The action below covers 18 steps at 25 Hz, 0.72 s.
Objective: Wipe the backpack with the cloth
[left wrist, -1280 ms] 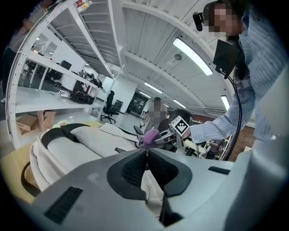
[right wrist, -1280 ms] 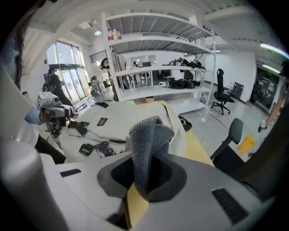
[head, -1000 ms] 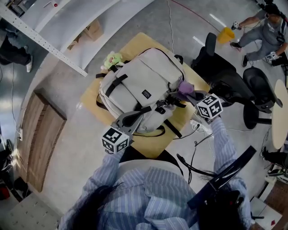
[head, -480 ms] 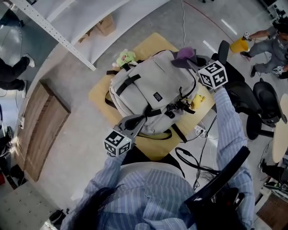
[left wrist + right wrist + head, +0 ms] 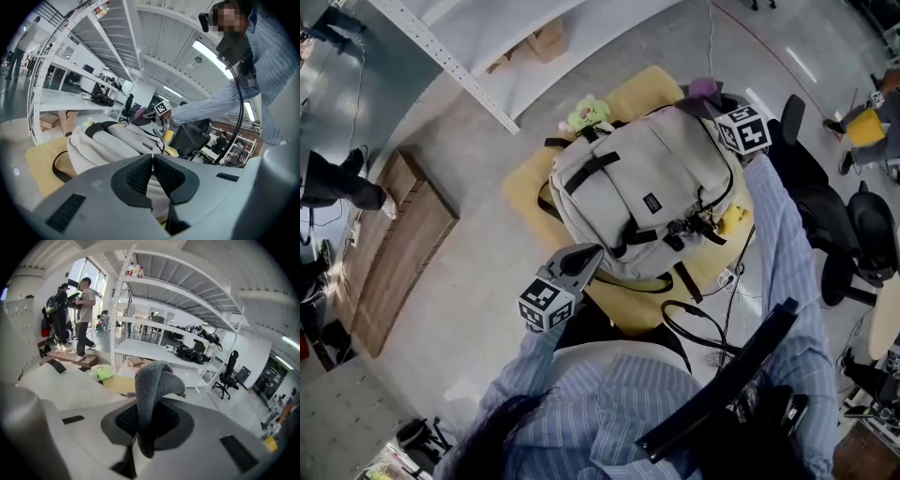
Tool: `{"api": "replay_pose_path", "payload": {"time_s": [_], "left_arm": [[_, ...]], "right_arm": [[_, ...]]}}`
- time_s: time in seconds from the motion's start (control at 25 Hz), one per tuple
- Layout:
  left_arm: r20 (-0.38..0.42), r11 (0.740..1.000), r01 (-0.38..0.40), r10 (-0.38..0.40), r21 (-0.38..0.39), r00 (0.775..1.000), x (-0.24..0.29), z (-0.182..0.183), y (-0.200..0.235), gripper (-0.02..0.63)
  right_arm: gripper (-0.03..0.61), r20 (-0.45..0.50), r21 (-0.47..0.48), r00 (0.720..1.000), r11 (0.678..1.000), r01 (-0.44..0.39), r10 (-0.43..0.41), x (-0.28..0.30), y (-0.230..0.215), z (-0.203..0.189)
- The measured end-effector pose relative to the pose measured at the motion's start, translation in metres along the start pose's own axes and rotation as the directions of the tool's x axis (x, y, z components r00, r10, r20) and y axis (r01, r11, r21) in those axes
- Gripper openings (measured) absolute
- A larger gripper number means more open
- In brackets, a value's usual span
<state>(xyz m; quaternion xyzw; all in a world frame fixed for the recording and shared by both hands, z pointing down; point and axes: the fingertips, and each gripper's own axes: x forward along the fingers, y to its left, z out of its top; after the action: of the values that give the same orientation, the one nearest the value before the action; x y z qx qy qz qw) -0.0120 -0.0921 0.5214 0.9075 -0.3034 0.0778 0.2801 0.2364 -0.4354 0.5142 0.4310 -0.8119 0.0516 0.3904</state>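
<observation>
- Beige backpack [image 5: 647,197] is lying flat on a yellow table [image 5: 525,183], front panel facing up, with black straps crossing it and a small dark label near its middle.
- Right gripper [image 5: 720,109] is reaching over the far end of the backpack, at the top edge away from the person.
- Its jaws are pressing together on a purple-grey cloth [image 5: 152,380]. The fabric is standing up out of the pads in a folded bunch (the right gripper view is showing this plainly).
- In the head view the cloth [image 5: 705,91] is showing just past the backpack's far edge. Whether it is touching the backpack cannot be told.
- Left gripper [image 5: 589,253] is sitting at the near edge of the backpack, close to the person's body.
- Its jaws are closed against each other with nothing between them, and the backpack is lying just beyond their tips. Contact with the bag is not clear.
- A green plush toy [image 5: 589,112] is resting on the table beside the backpack's far left corner.
- A small yellow object [image 5: 733,217] is lying just beside the backpack's right side.
- A black office chair [image 5: 811,192] is standing to the right of the table, and a white shelving rack [image 5: 478,89] is running along the far left.
</observation>
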Motion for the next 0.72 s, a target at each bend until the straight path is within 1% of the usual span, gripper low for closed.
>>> {"api": "replay_pose_path", "payload": {"time_s": [0.12, 0.24, 0.4, 0.6, 0.72], "left_arm": [[-0.006, 1.000, 0.004, -0.004, 0.001, 1.000, 0.001, -0.003, 0.000, 0.015], [-0.013, 0.999, 0.029, -0.029, 0.016, 0.999, 0.006, -0.003, -0.005, 0.015], [-0.015, 0.997, 0.063, -0.062, 0.035, 0.998, 0.015, -0.001, -0.019, 0.016], [-0.025, 0.994, 0.092, -0.090, 0.062, 0.996, 0.016, -0.004, -0.037, 0.015], [-0.033, 0.993, 0.091, -0.089, 0.074, 0.995, 0.013, -0.007, -0.046, 0.015]], "right_arm": [[0.041, -0.037, 0.027, 0.999, 1.000, -0.005, 0.006, -0.009, 0.003, -0.033], [0.041, -0.068, 0.054, 0.998, 0.998, -0.012, 0.015, -0.030, 0.008, -0.066], [0.041, -0.078, 0.101, 0.997, 0.995, -0.004, 0.012, -0.068, 0.018, -0.105], [0.041, -0.050, 0.217, 0.999, 0.976, 0.007, 0.004, -0.112, 0.045, -0.149], [0.041, -0.036, 0.302, 0.999, 0.953, 0.017, -0.007, -0.138, 0.061, -0.173]]}}
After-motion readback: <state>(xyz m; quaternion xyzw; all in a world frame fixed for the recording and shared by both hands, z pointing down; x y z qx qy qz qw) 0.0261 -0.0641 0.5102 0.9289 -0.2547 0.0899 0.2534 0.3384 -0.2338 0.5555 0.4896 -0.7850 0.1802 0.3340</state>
